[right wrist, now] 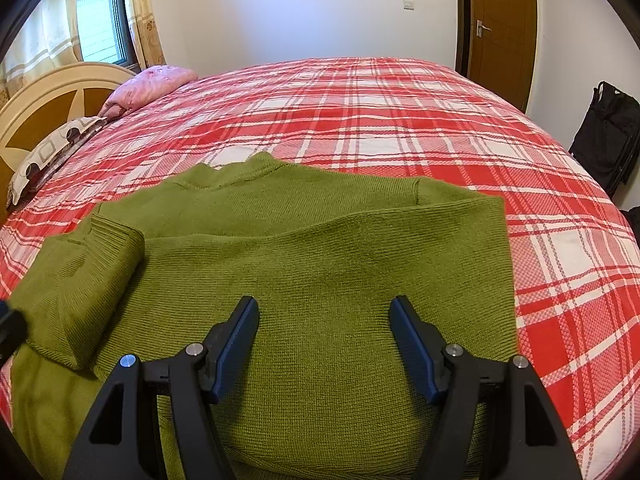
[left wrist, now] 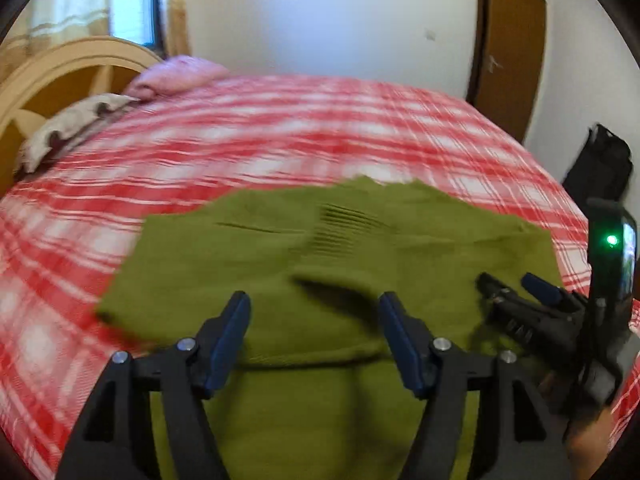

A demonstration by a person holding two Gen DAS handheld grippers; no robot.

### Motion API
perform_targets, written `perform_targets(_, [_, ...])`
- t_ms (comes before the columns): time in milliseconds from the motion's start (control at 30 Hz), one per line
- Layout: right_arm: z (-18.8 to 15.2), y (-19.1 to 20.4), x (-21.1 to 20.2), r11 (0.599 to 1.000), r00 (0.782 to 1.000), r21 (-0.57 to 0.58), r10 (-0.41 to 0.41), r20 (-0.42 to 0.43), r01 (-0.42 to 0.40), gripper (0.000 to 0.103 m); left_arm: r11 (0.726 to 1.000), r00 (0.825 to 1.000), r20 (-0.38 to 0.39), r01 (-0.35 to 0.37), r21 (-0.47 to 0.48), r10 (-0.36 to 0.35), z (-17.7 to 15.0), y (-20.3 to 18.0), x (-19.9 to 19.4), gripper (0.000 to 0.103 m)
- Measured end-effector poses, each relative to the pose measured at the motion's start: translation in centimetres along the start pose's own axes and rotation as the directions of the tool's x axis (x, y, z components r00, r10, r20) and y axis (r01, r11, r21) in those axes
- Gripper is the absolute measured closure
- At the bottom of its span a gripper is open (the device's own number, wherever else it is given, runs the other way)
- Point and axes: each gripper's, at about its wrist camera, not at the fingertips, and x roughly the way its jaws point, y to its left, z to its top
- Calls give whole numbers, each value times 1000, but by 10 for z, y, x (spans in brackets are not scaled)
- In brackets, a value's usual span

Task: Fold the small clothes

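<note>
Green sweater (right wrist: 320, 248) flat on plaid bedspread (right wrist: 400, 120), spread beneath and ahead of both tools. Left gripper (left wrist: 314, 336) and right gripper (right wrist: 324, 340): jaws spread wide, holding nothing.

We are in a bedroom of a home. A wide bed (right wrist: 400, 128) fills most of what we see, covered in a red and white plaid sheet, with a curved cream headboard (right wrist: 52, 92) at the left and two pillows, a pink pillow (right wrist: 148, 84) and a patterned pillow (right wrist: 52, 148), lying against it. Behind it we find a curtained window (right wrist: 100, 20), a plain white wall (right wrist: 300, 8) with a light switch (right wrist: 408, 4), a brown wooden door (right wrist: 504, 28) with a lever handle, and a black bag (right wrist: 608, 136) standing by the wall.
</note>
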Motion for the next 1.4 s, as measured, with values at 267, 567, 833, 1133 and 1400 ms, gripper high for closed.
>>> perform_targets(267, [9, 22, -38, 985, 986, 58, 161, 33, -163, 34, 969, 983, -90, -175, -174, 161, -32, 83, 10, 34])
perform_targets(567, [-6, 170, -44, 871, 996, -485, 93, 10, -76, 34, 903, 976, -96, -218, -371, 196, -45, 116, 12, 34])
perform_targets(833, [16, 102, -1, 969, 961, -46, 235, -143, -243, 85, 905, 972, -73, -237, -353, 225, -49, 128, 18, 28])
perform_targets(1133, [-18, -26, -13, 880, 939, 356, 344, -20, -315, 85, 912, 970, -76, -244, -331, 232, -49, 124, 24, 18])
perform_targets(1400, [1, -11, -16, 875, 926, 326, 377, 5, -358, 41, 917, 968, -83, -250, -311, 236, -47, 120, 28, 9])
